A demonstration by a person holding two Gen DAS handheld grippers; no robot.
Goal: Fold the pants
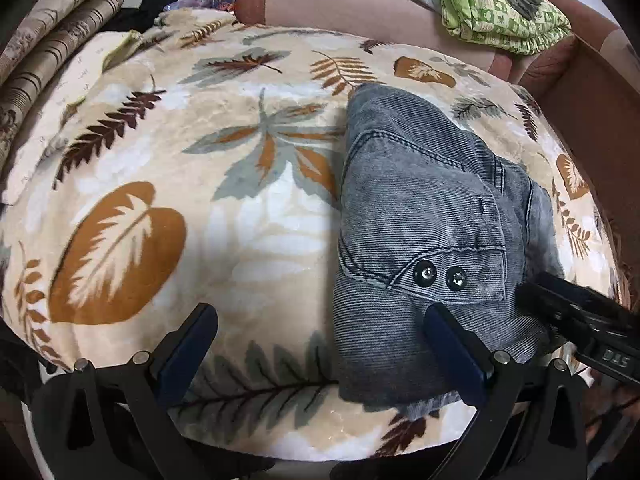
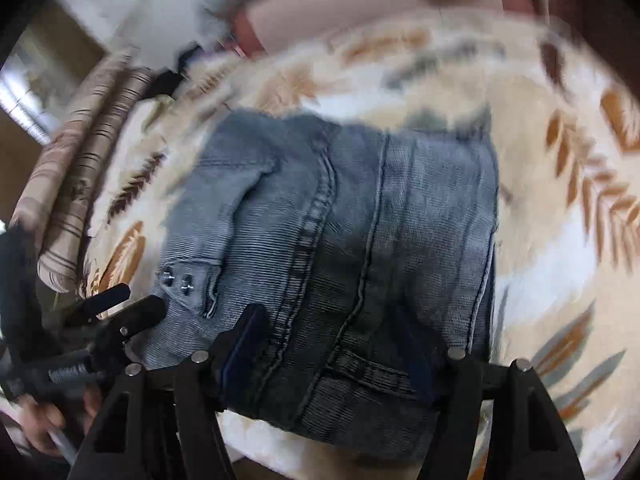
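The grey denim pants (image 1: 424, 216) lie folded in a compact bundle on the leaf-print blanket (image 1: 168, 168), two metal snaps facing up. My left gripper (image 1: 320, 320) is open, its right finger (image 1: 456, 348) resting over the bundle's near edge and its left finger over the blanket. In the right wrist view the pants (image 2: 340, 240) fill the middle. My right gripper (image 2: 340, 344) is open and low over the near edge of the bundle; its right finger is dark against the cloth. The left gripper (image 2: 116, 308) shows at the lower left, held by a hand.
A green patterned cloth (image 1: 500, 8) lies on the pink sofa back (image 1: 340, 4) beyond the blanket. Striped cushions (image 1: 52, 48) are stacked at the far left. The blanket's near edge (image 1: 320, 440) curves just in front of my left gripper.
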